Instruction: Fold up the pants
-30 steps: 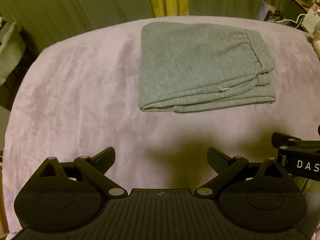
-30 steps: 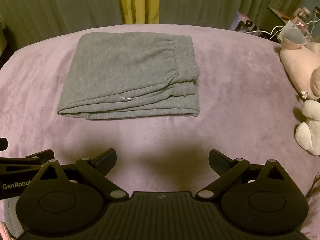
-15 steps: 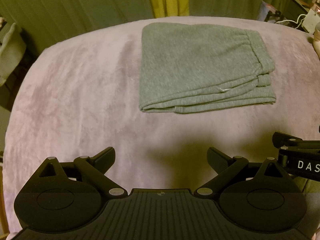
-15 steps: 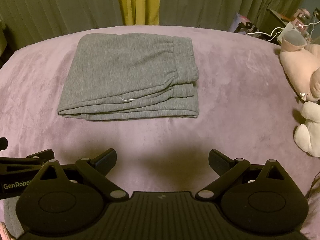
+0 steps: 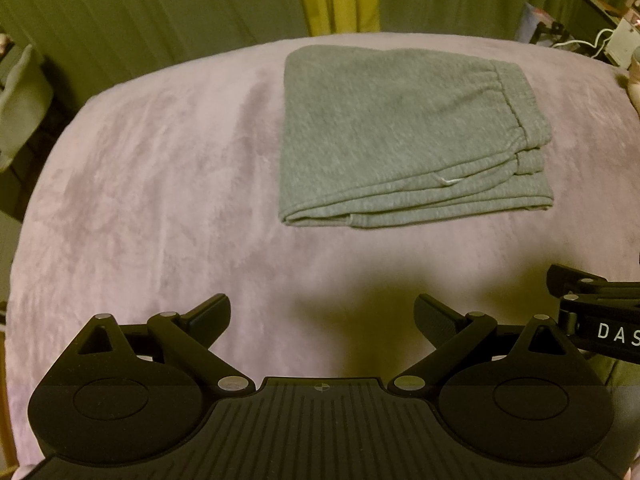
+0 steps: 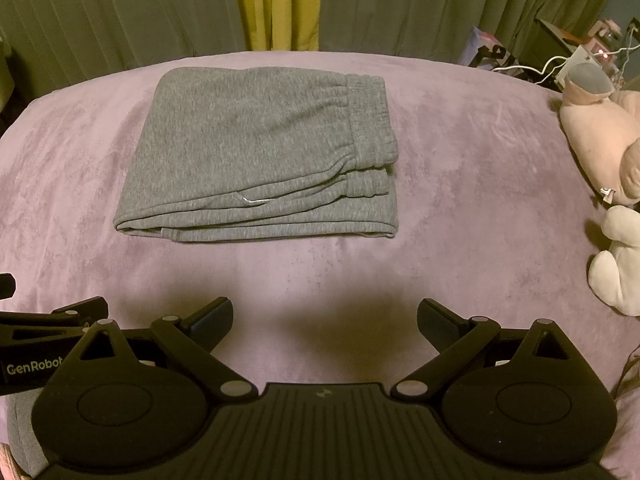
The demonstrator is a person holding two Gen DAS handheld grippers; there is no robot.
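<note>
1. The bed (image 5: pixel 160 200) fills most of both views, covered in a mauve plush blanket (image 6: pixel 460 200) with a mottled nap.
2. Curtains (image 6: pixel 120 12) hang behind the bed, dull green with one yellow strip (image 6: pixel 276 0) in the middle.
3. The pants (image 6: pixel 260 164), grey sweat fabric, lie folded into a flat stack on the blanket toward the far side of the bed. The gathered waistband (image 6: pixel 368 120) sits on the stack's right end, and several folded layers show along the near edge. A short white thread (image 6: pixel 256 200) lies near that edge. In the left wrist view the same pants (image 5: pixel 404 132) sit right of centre.
4. A pink plush toy (image 6: pixel 600 136) rests at the bed's right edge, with a white plush (image 6: pixel 616 256) just below it; both are well apart from the pants.
5. The left gripper (image 5: pixel 322 312) is held low over the near part of the blanket, jaws spread wide with nothing between them, well short of the pants.
6. The right gripper (image 6: pixel 325 314) is likewise released, jaws wide and holding nothing, near the left gripper and apart from the pants.
7. Clutter with white cables (image 6: pixel 560 64) sits beyond the bed's far right corner; details are too small to tell.
</note>
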